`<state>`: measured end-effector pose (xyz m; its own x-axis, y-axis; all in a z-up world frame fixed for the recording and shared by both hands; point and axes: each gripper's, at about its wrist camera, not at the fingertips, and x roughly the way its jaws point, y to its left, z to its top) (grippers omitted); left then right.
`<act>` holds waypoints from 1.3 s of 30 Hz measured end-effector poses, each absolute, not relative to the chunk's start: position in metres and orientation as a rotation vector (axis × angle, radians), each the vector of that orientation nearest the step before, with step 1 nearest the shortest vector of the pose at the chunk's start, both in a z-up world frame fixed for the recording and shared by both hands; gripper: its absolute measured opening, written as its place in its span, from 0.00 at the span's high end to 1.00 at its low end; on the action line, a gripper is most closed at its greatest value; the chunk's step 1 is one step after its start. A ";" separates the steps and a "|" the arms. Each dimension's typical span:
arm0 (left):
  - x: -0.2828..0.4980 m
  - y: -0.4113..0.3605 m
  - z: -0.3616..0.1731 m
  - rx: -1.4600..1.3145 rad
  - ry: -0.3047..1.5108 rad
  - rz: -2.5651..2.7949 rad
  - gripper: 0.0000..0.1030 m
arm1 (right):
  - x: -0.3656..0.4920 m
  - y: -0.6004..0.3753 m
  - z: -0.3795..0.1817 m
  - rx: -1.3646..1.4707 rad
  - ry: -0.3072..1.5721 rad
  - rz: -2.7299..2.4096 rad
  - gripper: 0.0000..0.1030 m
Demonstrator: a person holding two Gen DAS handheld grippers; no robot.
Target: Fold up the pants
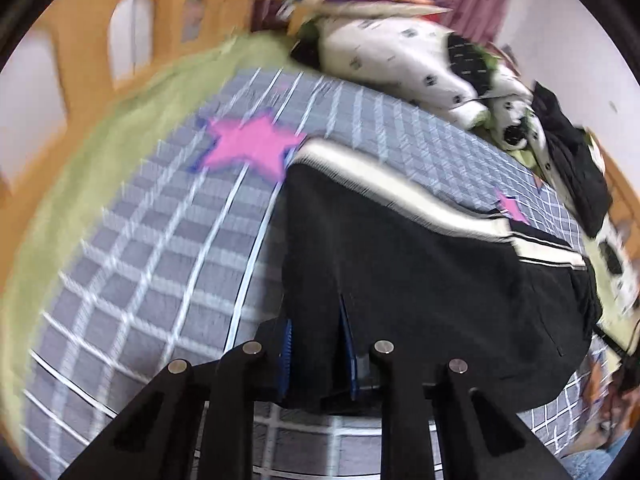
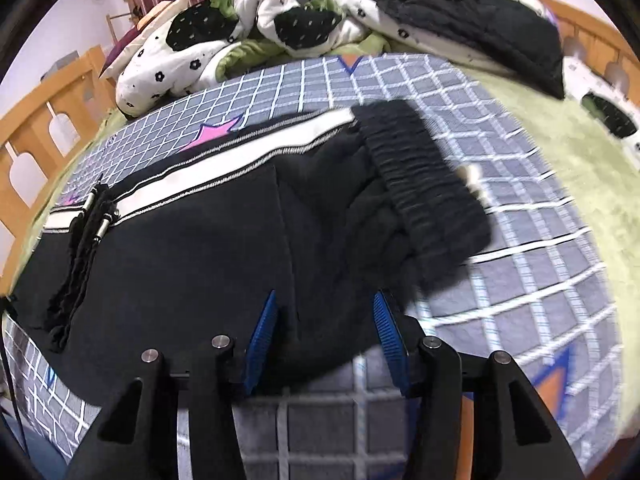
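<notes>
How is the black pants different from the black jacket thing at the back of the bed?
The pants lie spread flat on the checked sheet; the black jacket is crumpled on the bedding pile. The pants have a white side stripe; the jacket looks plain. Both claws reach the pants, neither the jacket. Both are black cloth.
</notes>
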<state>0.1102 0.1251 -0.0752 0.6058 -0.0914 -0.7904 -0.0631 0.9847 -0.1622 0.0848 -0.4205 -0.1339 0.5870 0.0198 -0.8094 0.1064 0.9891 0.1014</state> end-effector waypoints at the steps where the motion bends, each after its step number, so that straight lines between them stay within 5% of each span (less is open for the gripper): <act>1: 0.111 0.116 -0.064 -0.157 0.901 -0.025 0.81 | 0.079 -0.421 -0.125 0.132 0.934 -0.054 0.51; 7: 0.116 0.024 0.017 0.049 0.814 -0.102 0.82 | 0.064 -0.432 -0.069 0.140 0.861 -0.053 0.51; 14: 0.125 -0.085 0.048 0.209 0.820 -0.180 0.82 | 0.054 -0.448 -0.008 0.214 0.764 -0.022 0.51; 29: 0.101 -0.231 -0.116 0.140 0.981 -0.431 0.83 | 0.030 -0.482 -0.073 0.226 0.810 -0.031 0.51; 34: 0.081 -0.201 -0.084 0.090 0.943 -0.516 0.79 | 0.030 -0.478 -0.083 0.268 0.814 -0.016 0.51; 36: 0.067 -0.177 -0.065 0.052 0.906 -0.528 0.70 | 0.036 -0.469 -0.084 0.304 0.799 0.012 0.51; 38: 0.052 -0.143 -0.052 0.050 0.852 -0.459 0.38 | 0.044 -0.456 -0.084 0.323 0.793 0.055 0.51; 39: 0.045 -0.127 -0.050 0.036 0.825 -0.422 0.36 | 0.049 -0.444 -0.085 0.325 0.789 0.091 0.51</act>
